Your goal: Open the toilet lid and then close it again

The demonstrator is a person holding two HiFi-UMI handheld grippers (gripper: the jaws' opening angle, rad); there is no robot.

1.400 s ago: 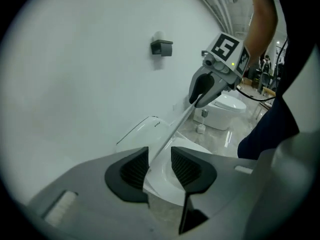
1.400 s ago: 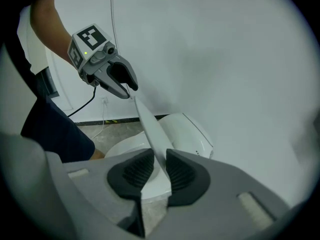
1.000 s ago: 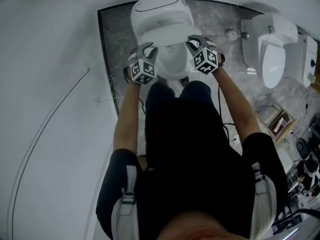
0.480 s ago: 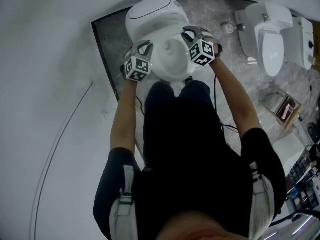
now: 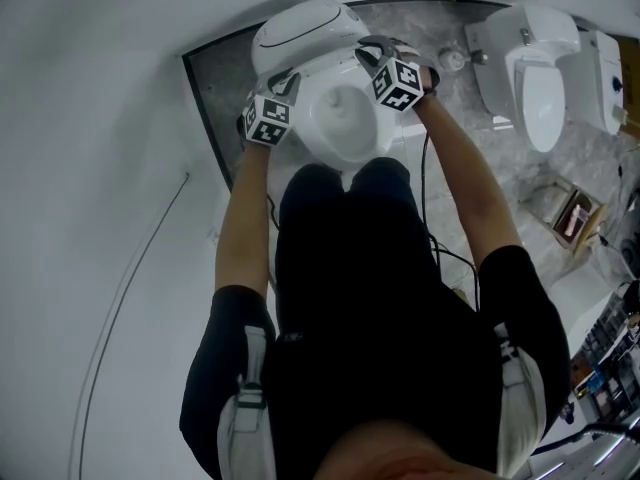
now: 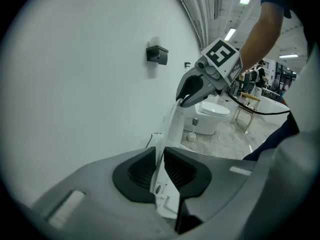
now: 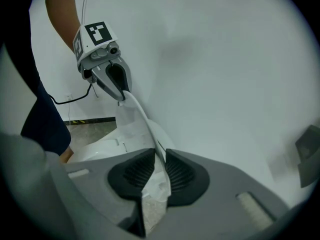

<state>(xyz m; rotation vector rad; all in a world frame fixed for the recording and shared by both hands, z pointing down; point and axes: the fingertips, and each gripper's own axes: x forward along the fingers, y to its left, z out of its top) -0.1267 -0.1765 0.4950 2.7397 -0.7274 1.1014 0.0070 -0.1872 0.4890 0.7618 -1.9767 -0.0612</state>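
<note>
The white toilet (image 5: 345, 118) stands below me with its bowl showing. Its lid (image 5: 318, 66) is lifted towards the tank, and I hold it at both side edges. My left gripper (image 5: 285, 83) is shut on the lid's left edge; its jaws have just been closing, with that thin edge (image 6: 170, 129) between the pads of the left gripper (image 6: 160, 166). On the opposite edge, my right gripper (image 5: 370, 53) is shut as well, and the lid (image 7: 132, 119) runs up from between the jaws of the right gripper (image 7: 159, 171). Each gripper view shows the other gripper on the far edge.
A white wall runs close along the left, with a black fixture (image 6: 157, 54) on it. Two more toilets (image 5: 540, 78) stand to the right on the grey marble floor (image 5: 225, 78). A black cable (image 5: 440, 253) trails by my right arm. Small items lie at the far right.
Both grippers have moved away from me towards the tank, carrying the lid up and back. More of the bowl shows now.
</note>
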